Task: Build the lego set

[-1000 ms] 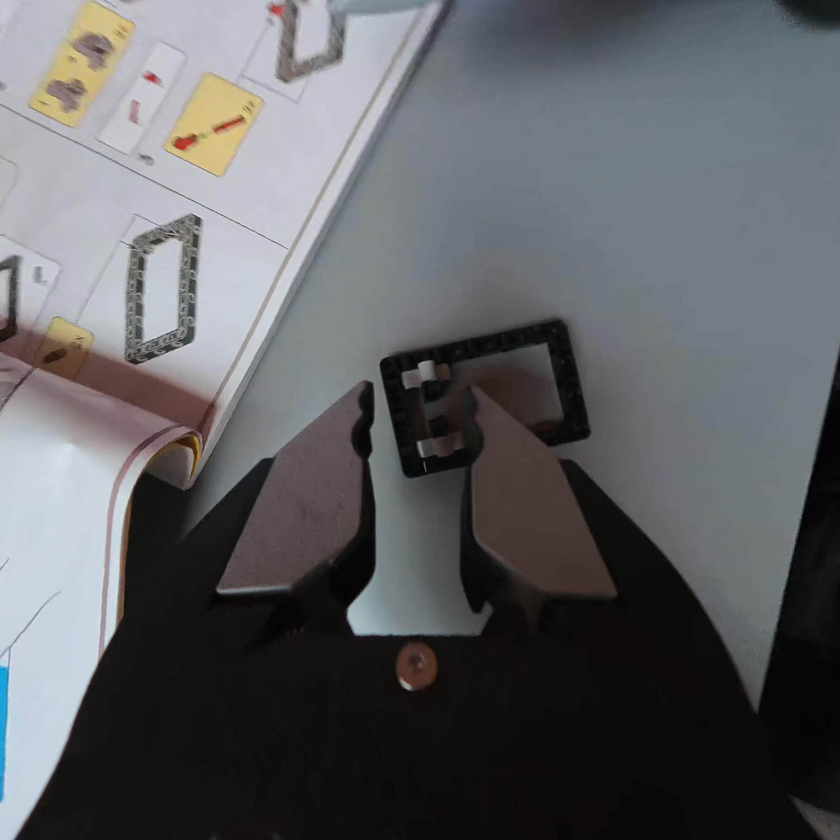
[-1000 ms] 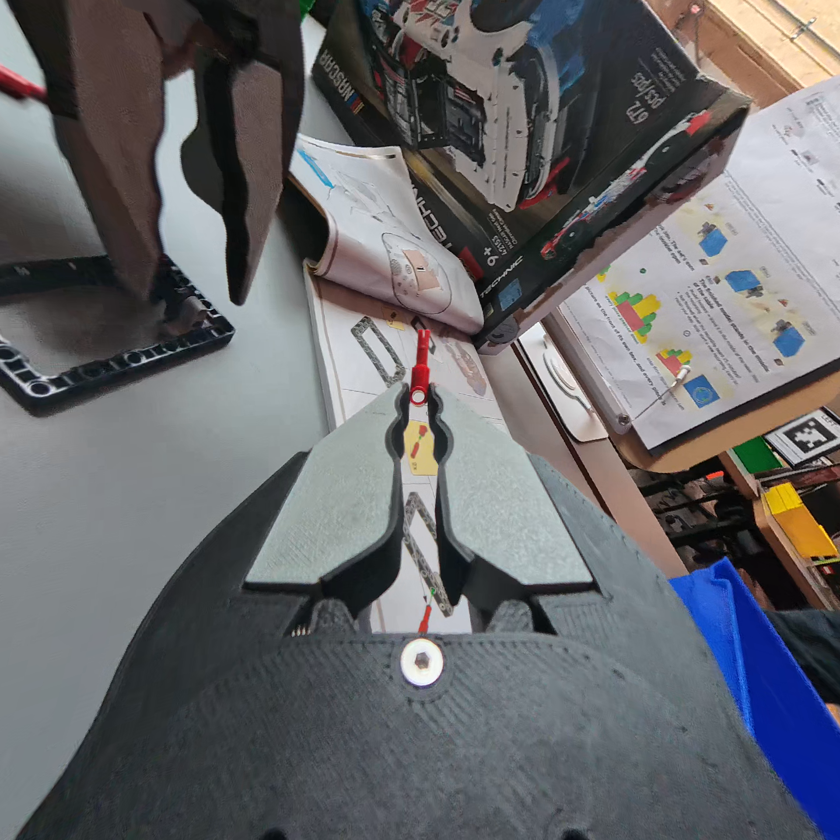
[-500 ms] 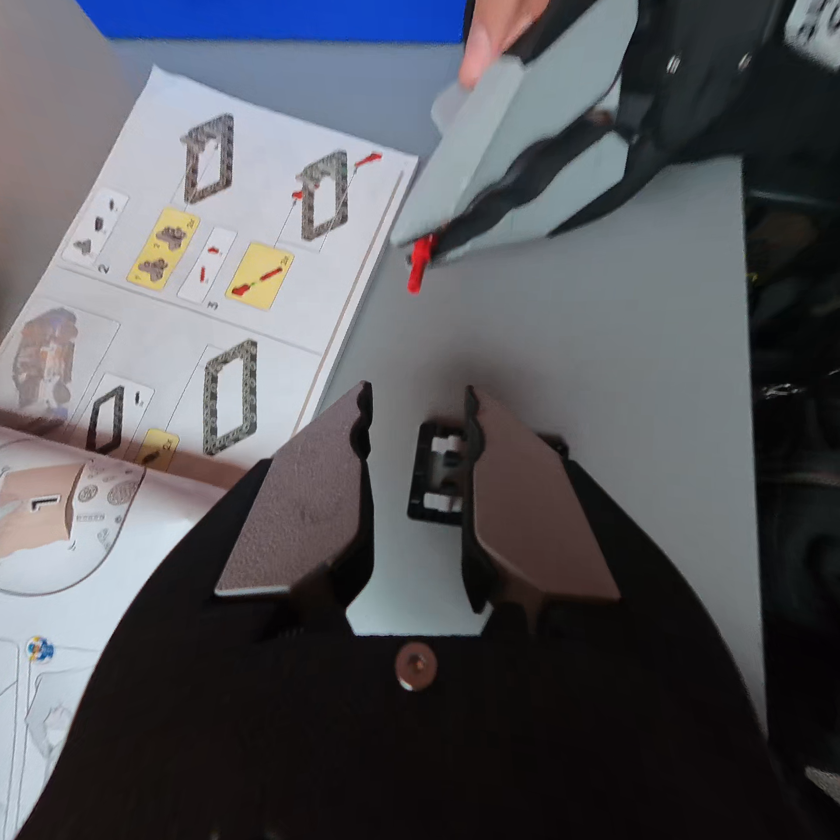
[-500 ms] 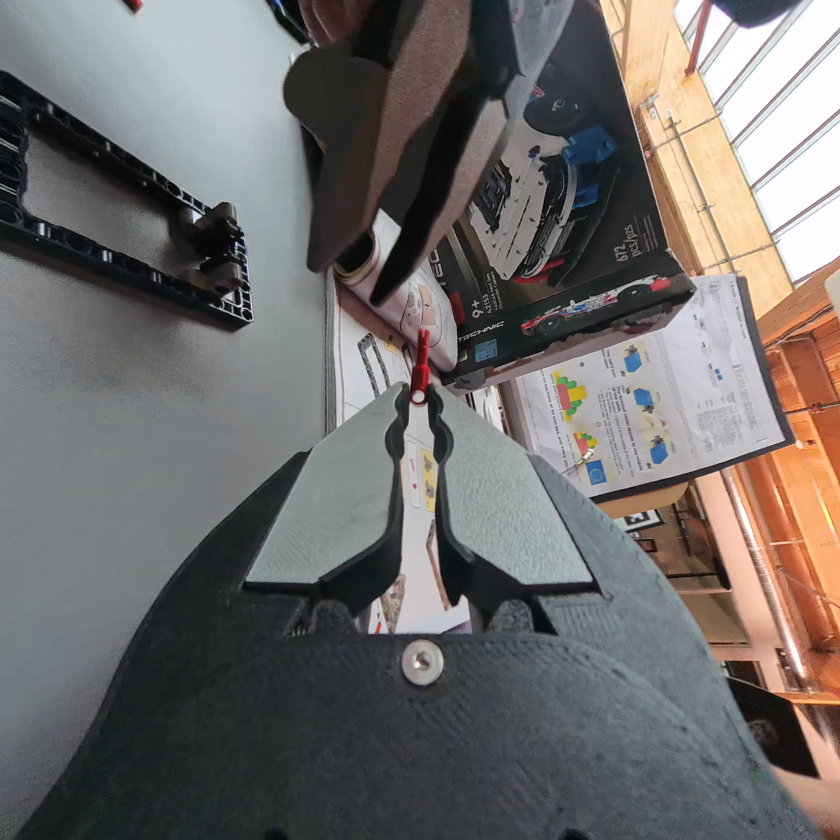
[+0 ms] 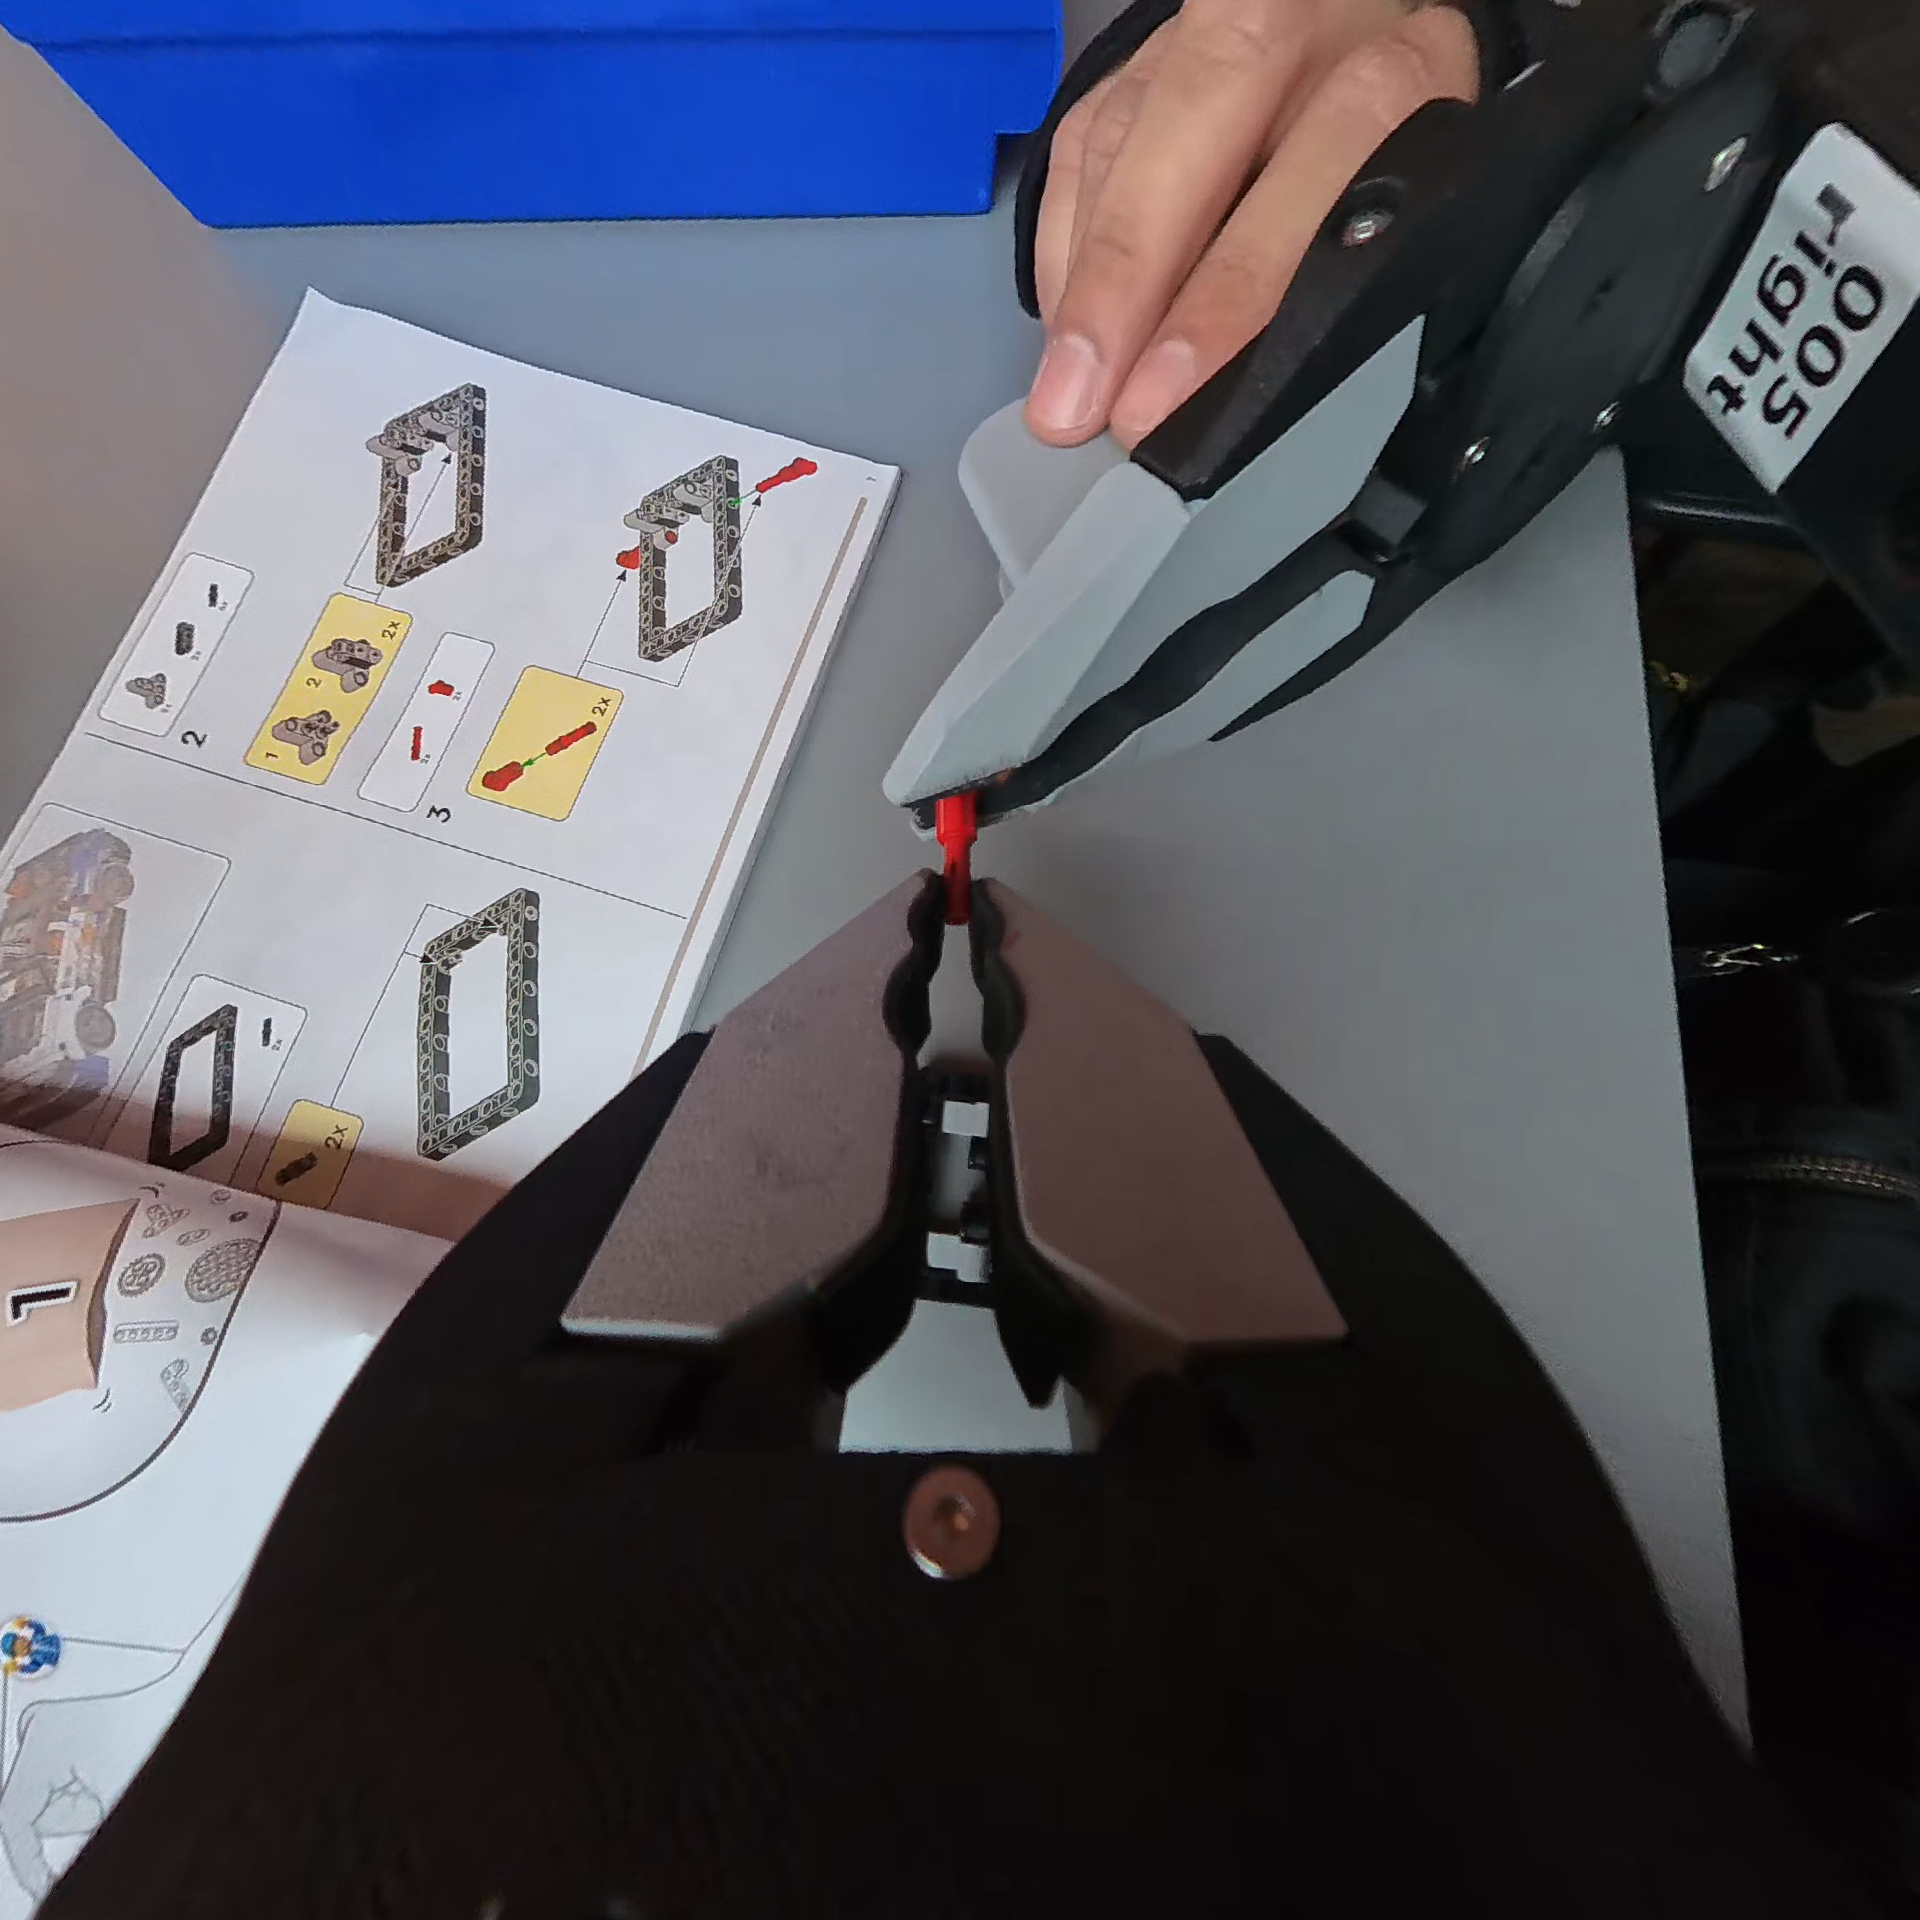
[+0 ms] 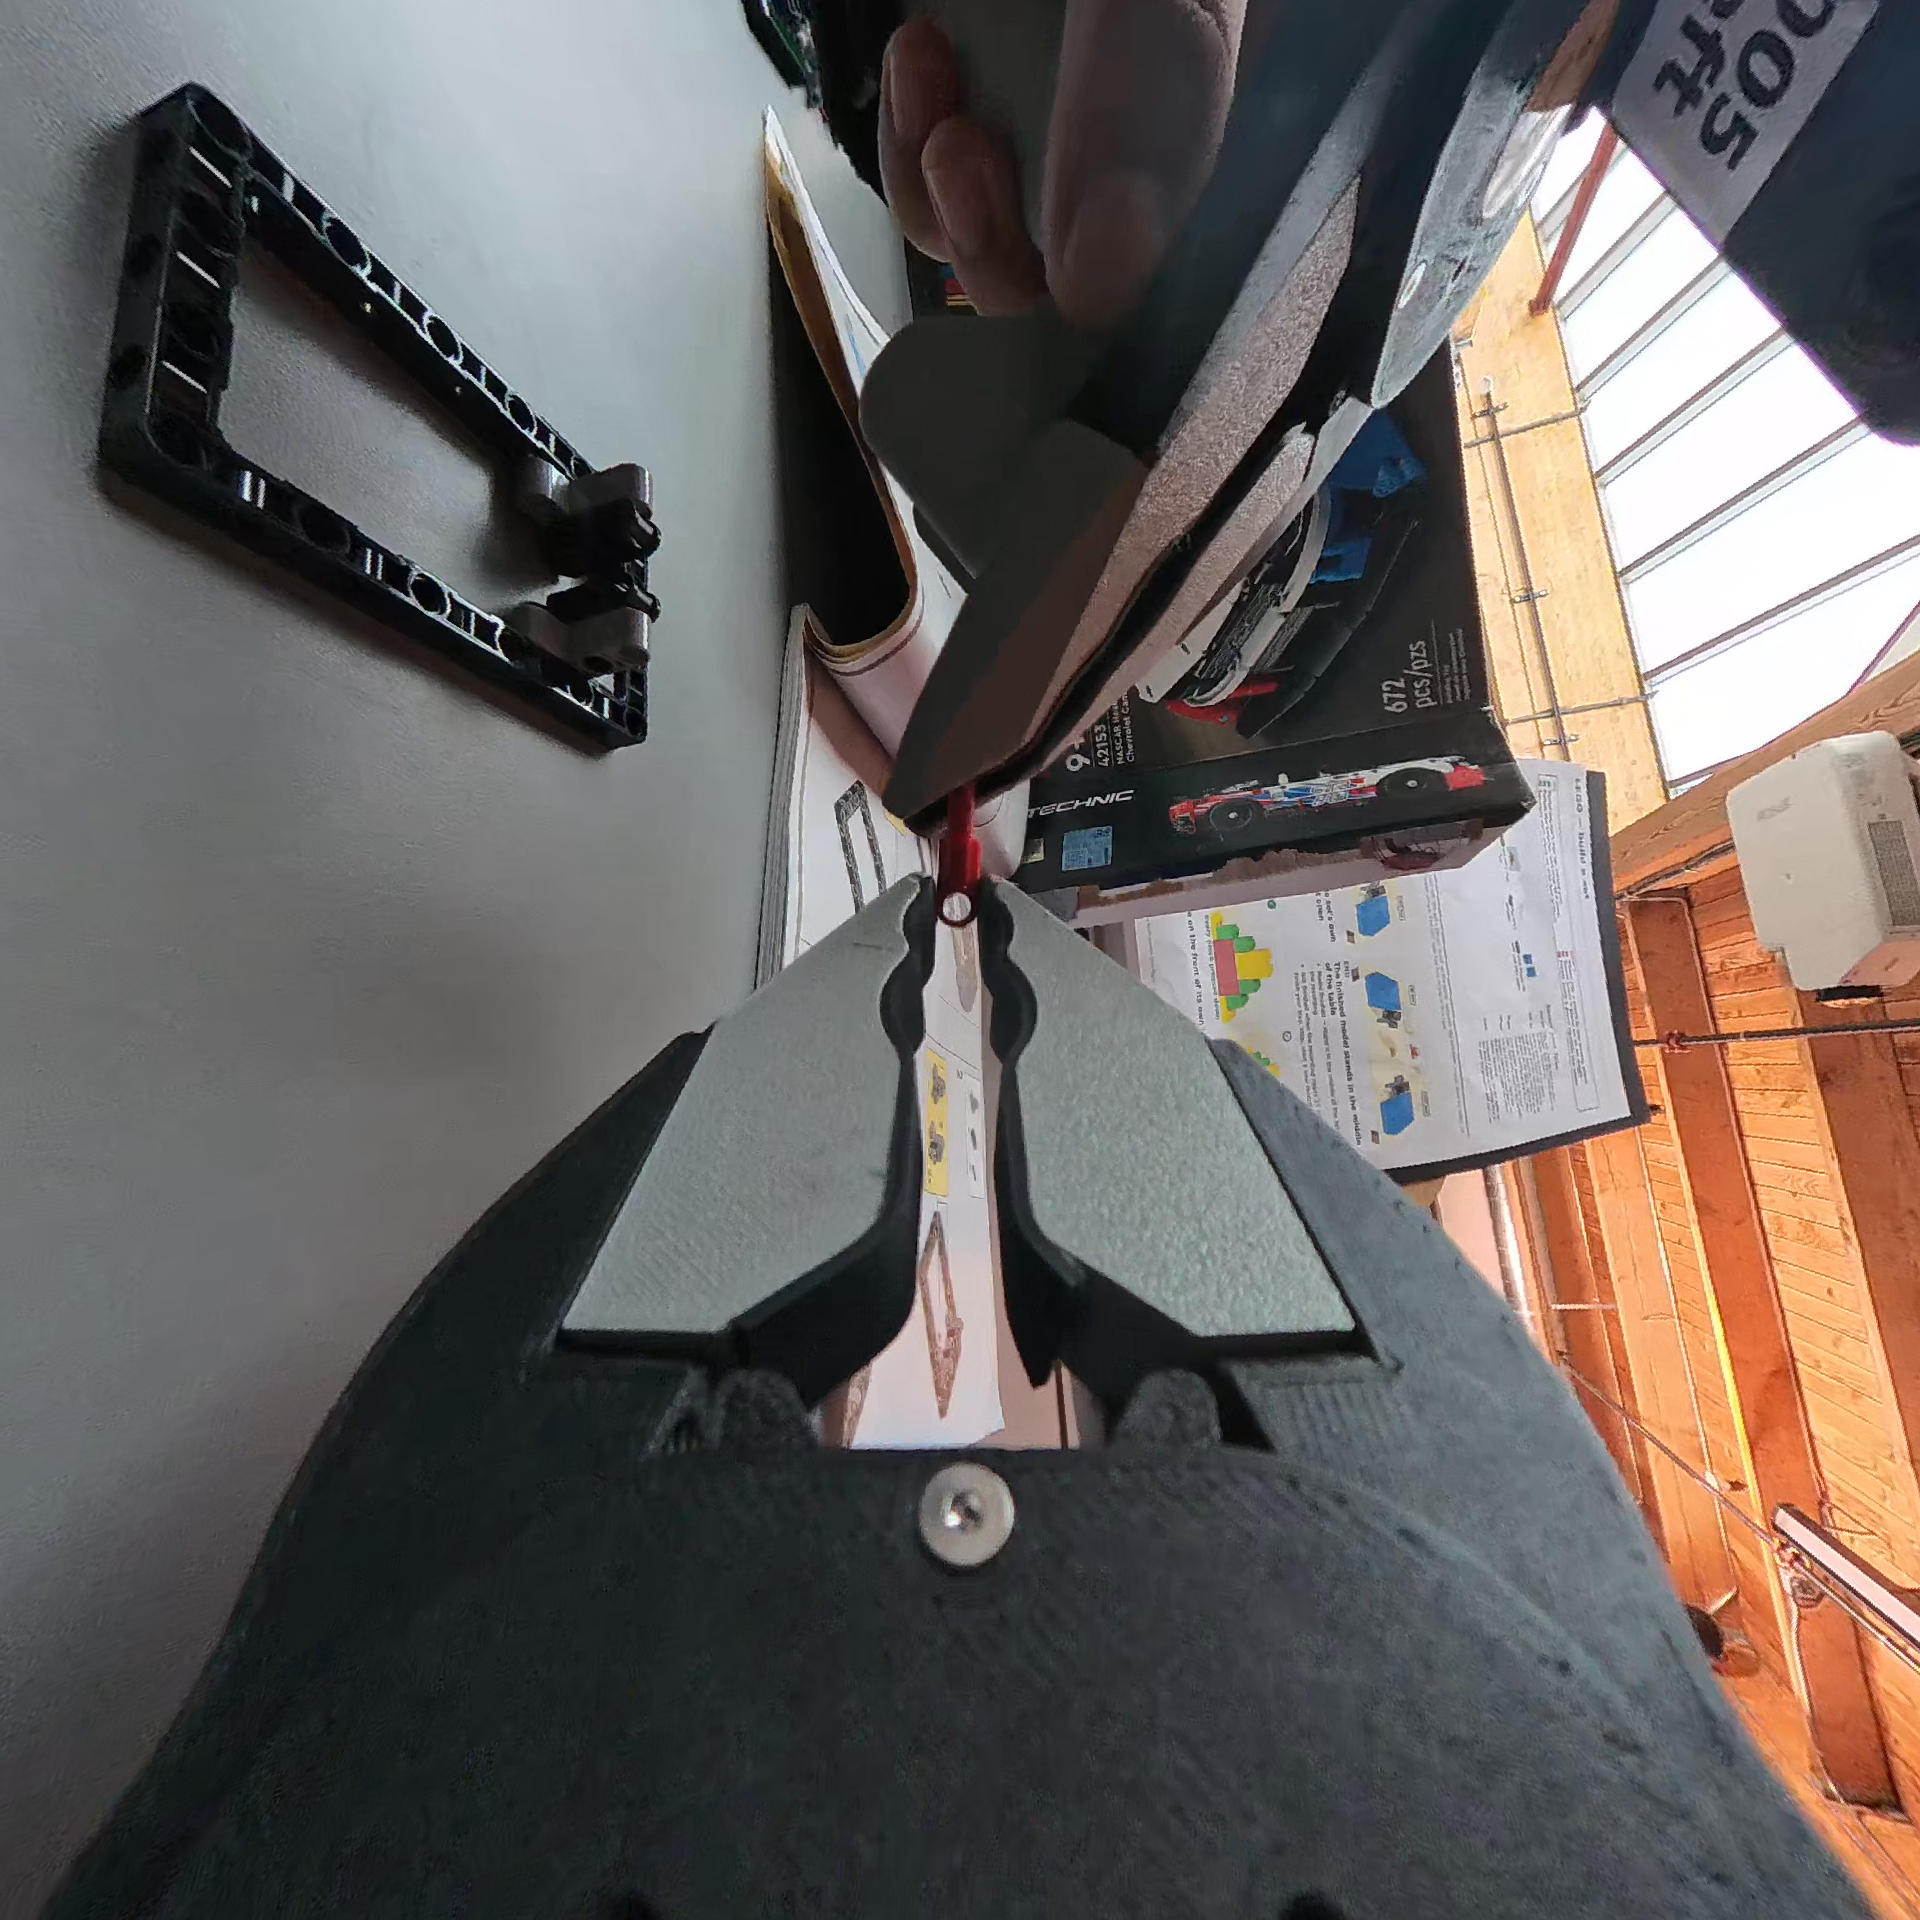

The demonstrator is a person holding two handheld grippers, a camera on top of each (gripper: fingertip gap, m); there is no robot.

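The left claw [image 5: 954, 896], with brown-faced fingers, and the right claw [image 6: 954, 891], with grey-faced fingers, meet tip to tip above the pale grey table [image 5: 1299, 1039]. Between them is a small red plastic lego axle pin [image 5: 954, 852]: the right claw pinches one end of it, and the left claw is closed on the other end, so both grip the same piece at once. A person's hand [image 5: 1174, 197] wraps the body of the right claw in the left wrist view.

The black rectangular lego frame [image 6: 343, 416], studded with holes and carrying two grey connector pieces [image 6: 597, 551] at one short end, lies flat on the table, apart from both claws. In the left wrist view only a small part of it shows through the gap between the left claw's fingers.

An open paper instruction booklet [image 5: 499, 727] lies on the table beside the claws. Beyond it sits a blue plastic bin [image 5: 540, 104]. The black cardboard lego box [image 6: 1351, 727], printed with a car, stands behind the booklet.
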